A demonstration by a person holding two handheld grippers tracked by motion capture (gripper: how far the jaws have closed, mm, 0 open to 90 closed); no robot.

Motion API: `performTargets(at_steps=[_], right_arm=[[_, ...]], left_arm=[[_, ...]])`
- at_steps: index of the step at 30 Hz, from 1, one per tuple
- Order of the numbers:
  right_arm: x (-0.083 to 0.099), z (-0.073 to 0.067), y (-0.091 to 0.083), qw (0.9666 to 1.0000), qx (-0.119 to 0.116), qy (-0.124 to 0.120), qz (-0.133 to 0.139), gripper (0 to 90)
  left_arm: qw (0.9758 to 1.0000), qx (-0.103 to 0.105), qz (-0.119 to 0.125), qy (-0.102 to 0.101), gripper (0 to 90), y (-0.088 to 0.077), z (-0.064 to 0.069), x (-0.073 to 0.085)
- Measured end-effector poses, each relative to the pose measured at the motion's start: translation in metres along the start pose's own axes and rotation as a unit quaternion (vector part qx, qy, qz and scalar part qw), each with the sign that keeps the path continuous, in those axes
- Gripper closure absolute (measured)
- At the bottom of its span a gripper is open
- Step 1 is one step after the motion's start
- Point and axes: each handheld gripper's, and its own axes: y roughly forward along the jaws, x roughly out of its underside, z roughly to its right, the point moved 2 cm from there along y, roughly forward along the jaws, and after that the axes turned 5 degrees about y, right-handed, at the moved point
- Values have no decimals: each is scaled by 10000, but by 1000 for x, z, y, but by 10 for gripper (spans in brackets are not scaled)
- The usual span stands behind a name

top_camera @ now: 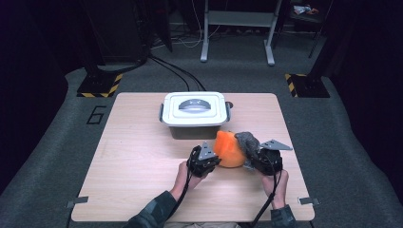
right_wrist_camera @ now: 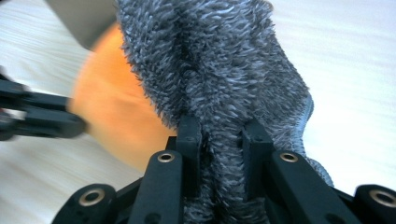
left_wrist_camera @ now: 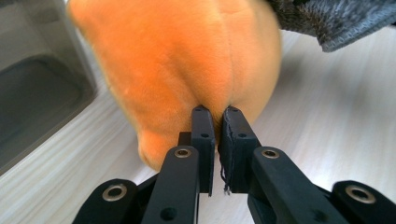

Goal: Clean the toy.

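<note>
Left gripper (left_wrist_camera: 218,114): jaws nearly closed, pinching a fold of orange plush (left_wrist_camera: 187,60). Right gripper (right_wrist_camera: 219,130): clamped on grey shaggy cloth (right_wrist_camera: 219,60), bunched between the jaws. Plush and cloth raised together near the table's front, between both grippers, just before a lidded white box (top_camera: 194,114). Plush shape unclear, partly covered by cloth. Pale wooden table (top_camera: 138,156); grey carpet (top_camera: 57,156) beyond; dark room, metal stand (top_camera: 237,28) behind.

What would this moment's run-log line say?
left gripper: shut on orange plush | right gripper: shut on grey cloth | lidded box: behind, closed
</note>
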Motion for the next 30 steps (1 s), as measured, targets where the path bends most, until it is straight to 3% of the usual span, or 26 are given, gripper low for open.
performTargets(at_steps=[7, 12, 15, 21, 30], right_arm=[[-14, -25, -13, 9992, -215, -310, 131, 732], [-18, -37, -3, 9985, -288, -458, 79, 729], [-16, -38, 8, 9985, -207, -499, -32, 728], [-14, -34, 13, 9985, -112, -522, -114, 730], [0, -3, 17, 9994, 128, -201, -237, 728]], left_arm=[[9994, 230, 171, -181, 850, -7, 3, -8], [9990, 322, 220, -225, 849, -10, 5, -10], [9988, 351, 208, -259, 849, -7, 4, -9], [9987, 346, 212, -320, 849, -6, 0, -6], [9986, 322, 190, -362, 847, -6, -4, -3]])
